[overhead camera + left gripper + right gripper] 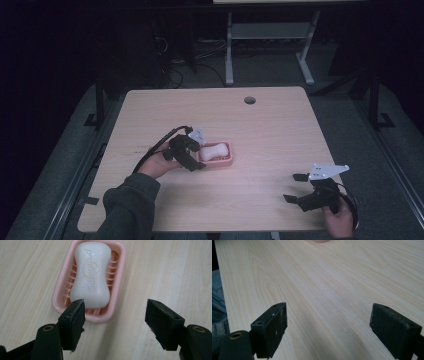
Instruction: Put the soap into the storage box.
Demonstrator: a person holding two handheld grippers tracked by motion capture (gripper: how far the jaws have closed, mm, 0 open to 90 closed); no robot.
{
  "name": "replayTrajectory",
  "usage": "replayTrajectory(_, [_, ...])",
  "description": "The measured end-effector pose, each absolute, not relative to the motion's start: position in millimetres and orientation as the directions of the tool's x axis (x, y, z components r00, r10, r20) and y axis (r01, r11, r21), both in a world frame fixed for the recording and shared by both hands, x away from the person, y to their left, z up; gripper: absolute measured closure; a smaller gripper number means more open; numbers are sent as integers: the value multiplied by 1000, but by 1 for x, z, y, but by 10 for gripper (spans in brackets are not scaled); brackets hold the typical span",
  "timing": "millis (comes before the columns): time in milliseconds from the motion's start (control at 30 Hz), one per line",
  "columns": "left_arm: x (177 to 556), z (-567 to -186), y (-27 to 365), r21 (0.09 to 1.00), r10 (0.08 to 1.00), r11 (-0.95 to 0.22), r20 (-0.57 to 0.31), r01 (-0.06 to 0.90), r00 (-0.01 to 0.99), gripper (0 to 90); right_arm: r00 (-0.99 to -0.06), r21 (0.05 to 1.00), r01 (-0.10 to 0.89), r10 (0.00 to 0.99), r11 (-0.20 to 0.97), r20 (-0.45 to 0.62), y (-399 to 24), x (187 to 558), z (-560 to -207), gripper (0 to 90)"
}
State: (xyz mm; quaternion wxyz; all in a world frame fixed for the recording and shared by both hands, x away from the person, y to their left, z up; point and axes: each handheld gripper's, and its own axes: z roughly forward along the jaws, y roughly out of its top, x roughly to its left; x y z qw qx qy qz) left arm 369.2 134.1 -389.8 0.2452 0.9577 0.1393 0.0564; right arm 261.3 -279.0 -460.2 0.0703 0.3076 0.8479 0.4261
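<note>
A white soap bar (pixel 214 150) (pixel 91 277) lies in a pink slotted soap dish (pixel 226 161) (pixel 60 293) near the middle of the wooden table (pixel 270 135). My left gripper (pixel 196 155) (pixel 115 322) hovers just left of the dish, open, its jaws wide apart with nothing between them; one jaw overlaps the near end of the dish. My right gripper (pixel 296 187) (pixel 328 327) is open over bare wood near the front right edge, well away from the dish. A sliver of the pink dish (pixel 320 241) shows at the top of the right gripper view.
A round cable hole (pixel 249 100) sits near the table's far edge. Another desk's white legs (pixel 229 50) stand on the floor beyond. The table's front edge lies close under my right hand (pixel 340 220).
</note>
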Motion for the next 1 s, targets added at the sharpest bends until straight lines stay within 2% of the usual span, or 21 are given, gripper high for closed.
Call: replayTrajectory(1000, [337,-401,168,508,318,-824,46,252,947,274,-788,754,479,598,449,145,-279,262,-463,142])
